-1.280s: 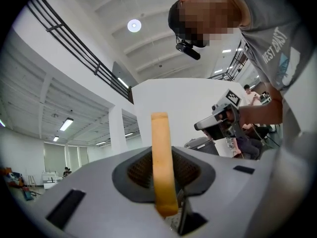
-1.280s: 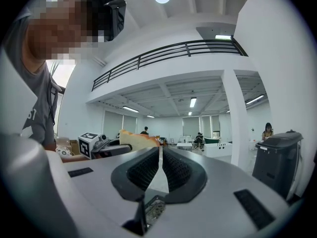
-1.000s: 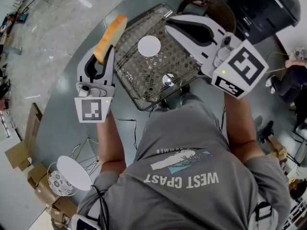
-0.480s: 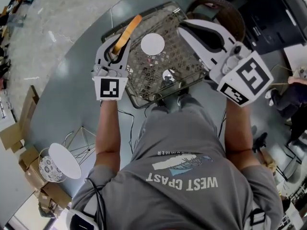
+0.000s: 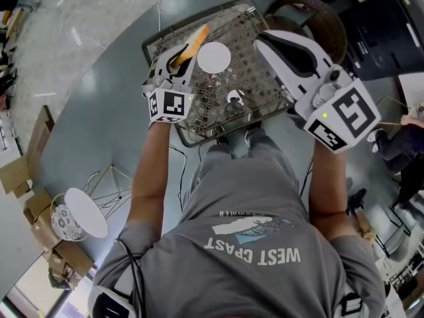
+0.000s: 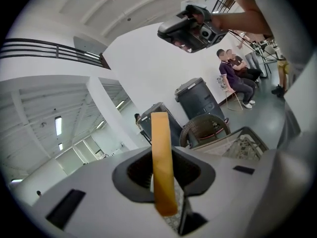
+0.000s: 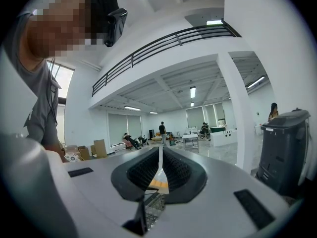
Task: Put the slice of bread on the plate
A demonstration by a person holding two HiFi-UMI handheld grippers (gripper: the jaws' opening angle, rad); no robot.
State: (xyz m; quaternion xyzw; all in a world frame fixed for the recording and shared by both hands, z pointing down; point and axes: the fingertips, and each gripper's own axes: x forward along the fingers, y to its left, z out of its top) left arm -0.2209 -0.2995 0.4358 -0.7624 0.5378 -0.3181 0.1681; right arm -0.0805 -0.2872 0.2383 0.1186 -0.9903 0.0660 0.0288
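Note:
A tan slice of bread [image 5: 190, 43] stands on edge between the jaws of my left gripper [image 5: 175, 61], which is shut on it. The slice hangs just left of a small round white plate [image 5: 214, 57] on the patterned table top [image 5: 255, 88]. In the left gripper view the bread [image 6: 161, 157] rises upright out of the left gripper [image 6: 164, 178]. My right gripper [image 5: 264, 38] hovers over the table's right side, to the right of the plate, and holds nothing. In its own view the right gripper [image 7: 159, 171] has its jaws together with only a thin slit between them.
A small shiny object [image 5: 234, 98] lies on the table near its front edge. A brown wicker basket [image 5: 311, 10] and a dark bin [image 5: 387, 28] stand beyond the table. A round white side table [image 5: 83, 214] and cardboard boxes [image 5: 23, 171] are at the lower left.
My left gripper has come down and rightwards with the bread, from beyond the table's left edge to beside the plate. The right gripper has sunk a little.

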